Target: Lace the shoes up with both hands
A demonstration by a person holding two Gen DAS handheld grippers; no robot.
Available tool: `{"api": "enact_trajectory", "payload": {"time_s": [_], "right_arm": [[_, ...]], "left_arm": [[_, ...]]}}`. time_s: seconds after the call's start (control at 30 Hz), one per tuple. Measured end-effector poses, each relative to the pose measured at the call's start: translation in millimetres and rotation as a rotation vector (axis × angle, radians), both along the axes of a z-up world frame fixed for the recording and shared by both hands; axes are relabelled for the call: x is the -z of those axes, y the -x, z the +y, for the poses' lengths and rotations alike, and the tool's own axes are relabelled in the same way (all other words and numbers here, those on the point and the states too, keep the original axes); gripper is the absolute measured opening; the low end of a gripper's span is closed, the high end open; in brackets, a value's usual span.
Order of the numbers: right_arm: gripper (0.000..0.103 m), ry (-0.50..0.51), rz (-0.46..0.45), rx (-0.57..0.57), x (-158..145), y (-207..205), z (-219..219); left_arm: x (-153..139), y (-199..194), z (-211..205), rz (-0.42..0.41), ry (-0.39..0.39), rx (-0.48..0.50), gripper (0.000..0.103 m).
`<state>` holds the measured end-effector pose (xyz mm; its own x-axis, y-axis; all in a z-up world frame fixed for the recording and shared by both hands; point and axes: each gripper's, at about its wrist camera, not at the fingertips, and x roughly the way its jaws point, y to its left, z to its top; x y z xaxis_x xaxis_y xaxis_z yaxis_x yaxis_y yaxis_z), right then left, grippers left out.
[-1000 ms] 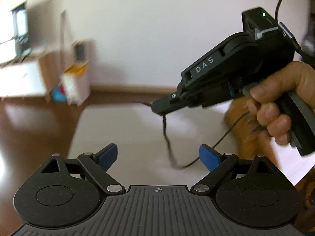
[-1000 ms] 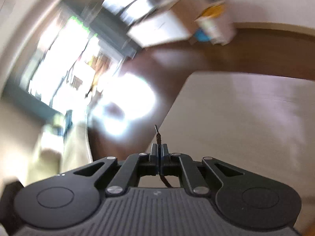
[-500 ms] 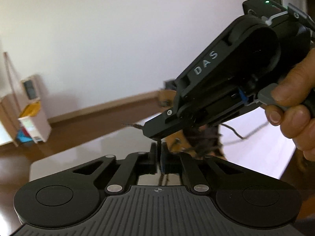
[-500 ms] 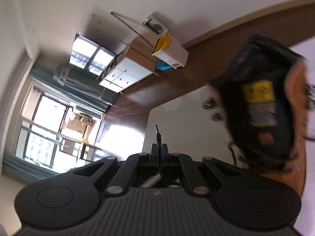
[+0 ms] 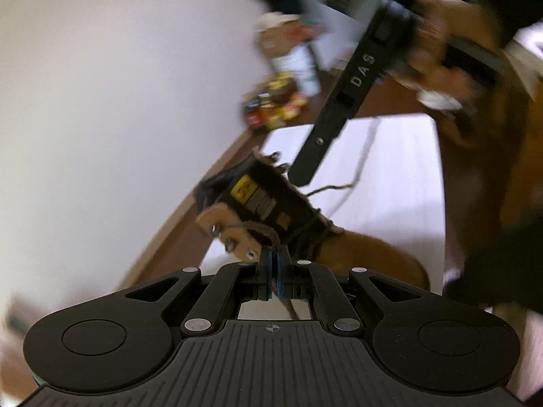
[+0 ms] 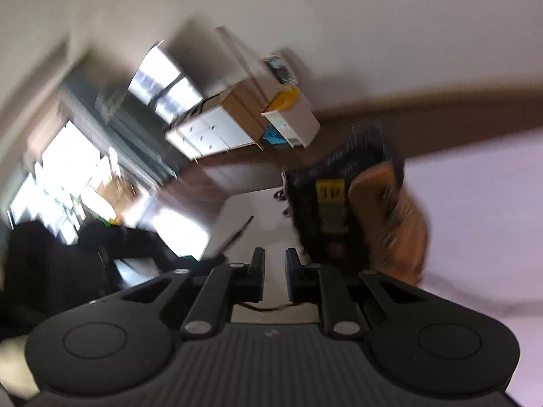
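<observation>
left gripper (image 5: 271, 268) now clamps lace (image 5: 288, 307) | right gripper (image 6: 274, 268) opening, lace released

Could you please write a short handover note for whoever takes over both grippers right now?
Left gripper: shut on the brown shoelace beside the boot's upper eyelets.
Right gripper: jaws opening, nothing between them; it has let the lace go.
Tan boot lies on the white table; its black tongue shows in both views.
Done: the lace is handed to the left.
Left: finish lacing, then tie.
</observation>
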<state>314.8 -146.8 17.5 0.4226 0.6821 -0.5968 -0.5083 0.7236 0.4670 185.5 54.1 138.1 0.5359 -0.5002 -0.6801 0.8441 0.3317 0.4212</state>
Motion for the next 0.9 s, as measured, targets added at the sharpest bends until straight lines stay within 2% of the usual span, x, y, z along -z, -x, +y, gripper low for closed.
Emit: {"api": "enact_trajectory", "payload": {"time_s": [0.07,0.1,0.13,0.23,0.33,0.37,0.47,0.57,0.73,0.8,0.83,0.9], "right_arm": [[0.025,0.12,-0.142,-0.134,-13,8,12],[0.025,0.144,-0.169,-0.168,-17,10,18],[0.025,0.196,-0.235,-0.245,-23,14,27],[0.023,0.319,-0.354,-0.407,-30,23,42],[0.023,0.452,-0.496,-0.531,-31,39,41],[0.027,0.497,-0.545,-0.58,-31,43,45],[0.029,0.564,-0.626,-0.697,-29,53,51],[0.028,0.635,-0.674,-0.8,-20,59,60],[0.027,0.674,-0.699,-0.888,-4,60,74],[0.016,0.683,-0.691,-0.898,-2,58,77],[0.005,0.685,-0.681,-0.899,-1,56,78],[0.005,0.689,-0.685,-0.896,0,56,78]], "left_arm": [[-8,-1,2,-0.019,-0.044,0.115,0.003],[-12,0,2,-0.019,-0.057,0.163,0.003],[-17,2,2,-0.018,-0.075,0.221,0.003],[-30,11,3,-0.013,-0.114,0.326,0.003],[-31,10,0,-0.002,-0.136,0.398,0.003],[-31,9,-1,0.002,-0.141,0.417,0.003],[-30,7,-3,0.02,-0.153,0.461,0.003],[-24,4,-4,0.037,-0.167,0.494,0.003],[-11,5,-3,0.051,-0.168,0.504,0.003],[-8,4,-1,0.056,-0.165,0.497,0.003],[-7,3,-1,0.059,-0.162,0.493,0.003],[-4,2,-3,0.064,-0.156,0.487,0.003]]}}
